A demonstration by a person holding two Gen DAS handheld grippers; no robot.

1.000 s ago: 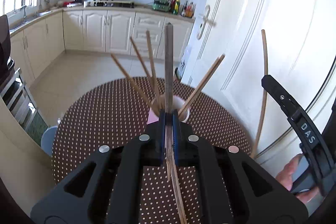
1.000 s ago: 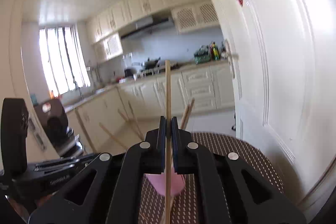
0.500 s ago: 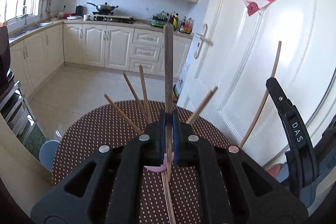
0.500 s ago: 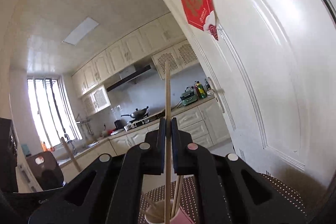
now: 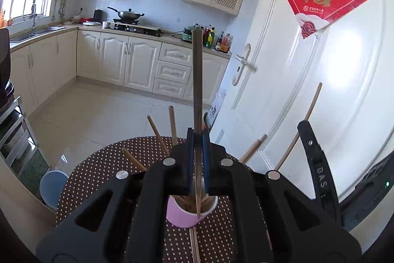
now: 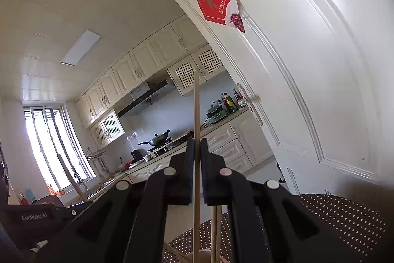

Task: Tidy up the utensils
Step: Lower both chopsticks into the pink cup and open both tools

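In your left view, the left gripper (image 5: 197, 139) pinches a dark chopstick (image 5: 197, 80) upright, its lower tip inside the pink cup (image 5: 183, 216) of loose chopsticks (image 5: 173, 125) on the dotted table (image 5: 98, 169). In your right view, the right gripper (image 6: 196, 147) pinches a pale chopstick (image 6: 196, 105), the white door (image 6: 307, 78) close beside it.

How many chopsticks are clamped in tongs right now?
2. A dark chopstick stands upright in the left tongs; a pale chopstick stands in the right tongs.

A pink cup (image 5: 183, 216) stands upright holding several splayed wooden chopsticks (image 5: 157, 132); a dark chopstick (image 5: 197, 90) rises above it.
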